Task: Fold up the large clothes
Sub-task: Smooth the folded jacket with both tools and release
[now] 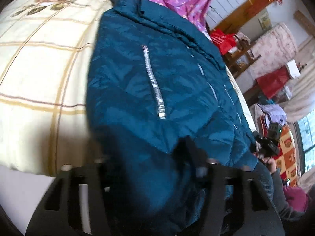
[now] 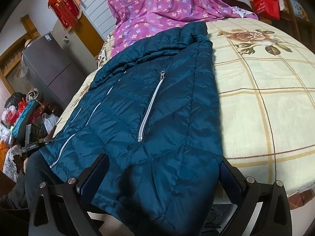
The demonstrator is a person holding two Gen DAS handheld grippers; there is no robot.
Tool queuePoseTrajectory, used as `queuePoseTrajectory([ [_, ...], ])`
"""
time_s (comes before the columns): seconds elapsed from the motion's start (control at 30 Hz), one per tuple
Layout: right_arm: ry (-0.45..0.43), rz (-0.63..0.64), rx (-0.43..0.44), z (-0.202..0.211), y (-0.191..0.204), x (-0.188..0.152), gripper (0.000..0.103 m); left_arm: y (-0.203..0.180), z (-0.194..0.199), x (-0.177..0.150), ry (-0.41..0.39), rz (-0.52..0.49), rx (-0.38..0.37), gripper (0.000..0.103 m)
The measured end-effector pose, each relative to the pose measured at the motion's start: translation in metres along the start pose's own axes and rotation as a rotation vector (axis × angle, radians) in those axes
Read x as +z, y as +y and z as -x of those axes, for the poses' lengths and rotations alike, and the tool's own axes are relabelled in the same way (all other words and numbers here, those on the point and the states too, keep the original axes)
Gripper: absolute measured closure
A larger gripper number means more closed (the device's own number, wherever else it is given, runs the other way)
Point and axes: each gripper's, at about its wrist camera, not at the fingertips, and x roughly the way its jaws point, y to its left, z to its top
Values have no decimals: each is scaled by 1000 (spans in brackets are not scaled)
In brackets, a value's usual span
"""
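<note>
Teal jacket (image 2: 157,108) hem lies between the right hand-held gripper's (image 2: 165,175) spread jaws; left (image 1: 147,163) pinches it.

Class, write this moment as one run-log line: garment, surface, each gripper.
garment: teal jacket, hem overhanging bed | left gripper: closing on hem | right gripper: open, straddling hem

Cream checked bedspread (image 2: 265,90) with rose print, purple floral sheet (image 2: 157,9) at far end. Grey fridge (image 2: 49,63) left, red bag (image 2: 265,4), red hanging ornament (image 2: 65,9), cluttered bags (image 2: 17,114).
</note>
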Motion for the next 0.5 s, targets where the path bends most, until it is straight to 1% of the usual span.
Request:
queuePoseTrajectory([
  [0.03, 0, -12, 15, 1, -2, 0, 0, 3, 2, -1, -4, 14, -2, 64],
  [0.07, 0, -37, 46, 3, -5, 0, 0, 5, 3, -2, -8, 21, -6, 64],
  [0.1, -1, -74, 93, 4, -10, 0, 3, 7, 5, -3, -10, 23, -12, 64],
  [0.17, -3, -130, 151, 6, -18, 0, 7, 8, 5, -5, -12, 17, -13, 64],
  [0.27, -8, -195, 213, 10, -28, -3, 8, 12, 4, -5, -18, 32, -33, 63],
  [0.33, 2, -216, 261, 10, -31, -5, 9, 13, 4, -5, -23, 36, -52, 57],
  [0.37, 14, -219, 289, 9, -31, -5, 9, 12, 4, -5, -26, 29, -52, 55],
  [0.43, 41, -214, 328, 5, -27, -6, 11, 7, 3, -6, -28, 4, -55, 46],
  [0.47, 59, -209, 353, 2, -24, -6, 11, 4, 3, -7, -28, -9, -56, 44],
  [0.5, 63, -196, 349, 1, -20, -5, 12, 2, 2, -7, -28, -18, -50, 41],
])
